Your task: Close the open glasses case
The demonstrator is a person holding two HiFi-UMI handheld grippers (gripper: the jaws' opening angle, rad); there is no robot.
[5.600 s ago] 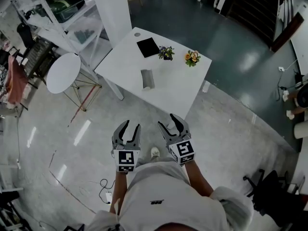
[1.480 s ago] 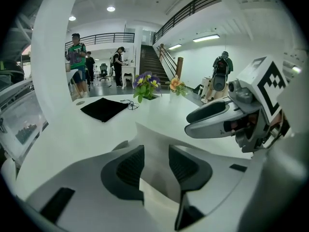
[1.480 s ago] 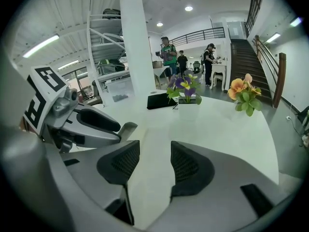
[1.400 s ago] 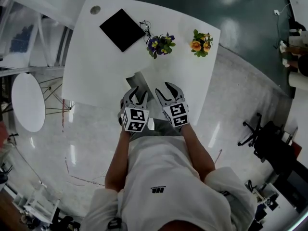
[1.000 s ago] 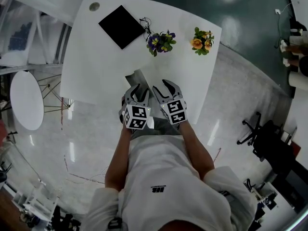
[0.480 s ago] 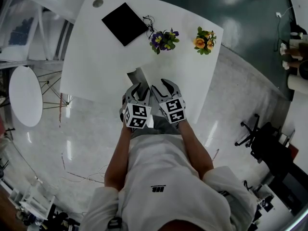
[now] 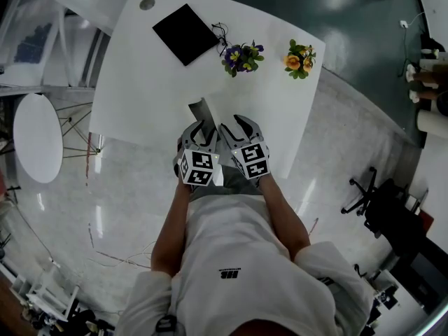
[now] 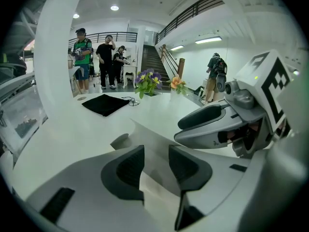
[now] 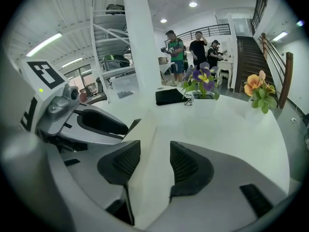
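Head view: the open glasses case lies by the near edge of the bench, just beyond the left gripper and right gripper. Both grippers have their jaws apart and hold nothing. This looks like the approach. Next, one gripper should probably steady the base while the other folds the lid down.
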